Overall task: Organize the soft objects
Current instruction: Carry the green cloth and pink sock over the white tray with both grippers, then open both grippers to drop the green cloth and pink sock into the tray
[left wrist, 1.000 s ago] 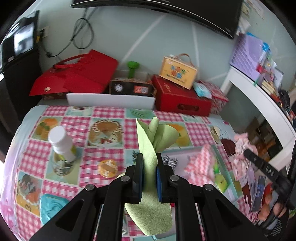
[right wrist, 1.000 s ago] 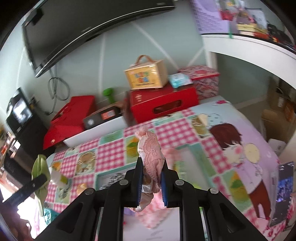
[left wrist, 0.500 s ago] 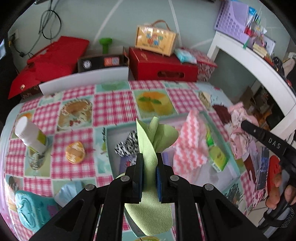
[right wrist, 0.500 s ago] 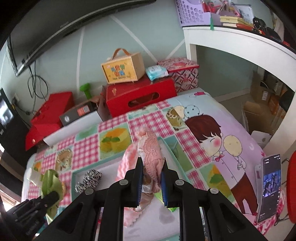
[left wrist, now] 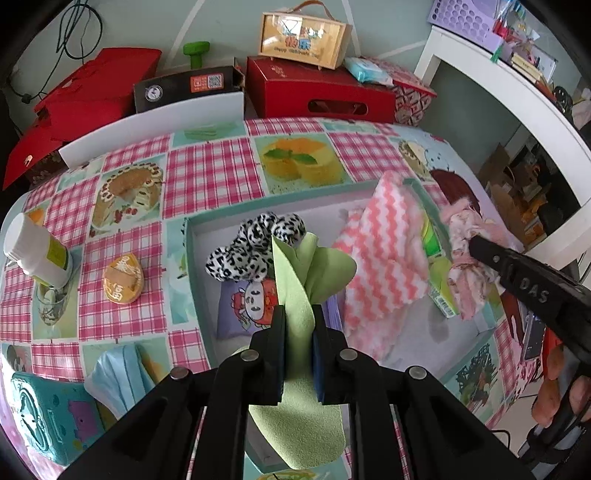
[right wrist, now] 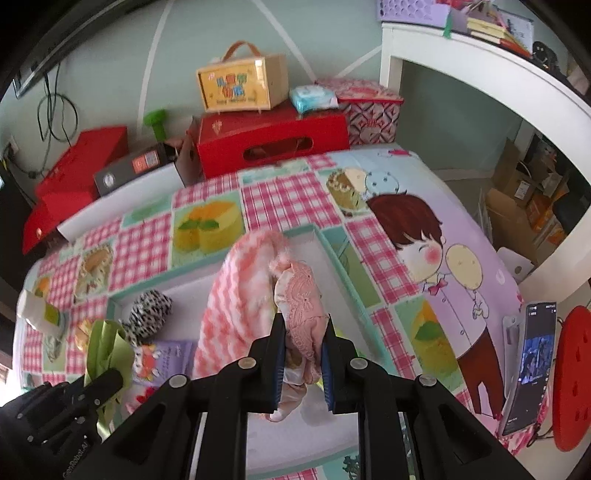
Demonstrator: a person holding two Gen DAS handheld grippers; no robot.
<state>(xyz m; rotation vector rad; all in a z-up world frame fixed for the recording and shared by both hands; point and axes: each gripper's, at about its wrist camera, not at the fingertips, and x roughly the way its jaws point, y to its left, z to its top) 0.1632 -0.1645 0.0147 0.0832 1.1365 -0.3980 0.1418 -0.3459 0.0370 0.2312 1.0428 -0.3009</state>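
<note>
My left gripper (left wrist: 298,317) is shut on a light green cloth (left wrist: 306,280) that sticks up between the pads and hangs below them. It hovers over a shallow teal-rimmed white box (left wrist: 192,266) on the table. My right gripper (right wrist: 303,328) is shut on a pink lace fabric piece (right wrist: 299,295), held over the right part of the same box (right wrist: 325,240). Inside the box lie a black-and-white spotted plush (left wrist: 251,243), a pink zigzag cloth (left wrist: 384,258) and a small purple cushion (left wrist: 243,306). The right gripper (left wrist: 476,245) with its pink fabric (left wrist: 461,258) shows at the right in the left wrist view.
A white-capped bottle (left wrist: 37,251), a small orange packet (left wrist: 122,278), a light blue cloth (left wrist: 114,376) and a teal pouch (left wrist: 48,413) lie left of the box. Red boxes (left wrist: 317,92) and a yellow case (left wrist: 303,35) stand behind the table. A phone (right wrist: 532,365) leans at the right.
Both grippers have come down and tilted toward the box, which now fills more of each view. Each still grips its cloth as before.
</note>
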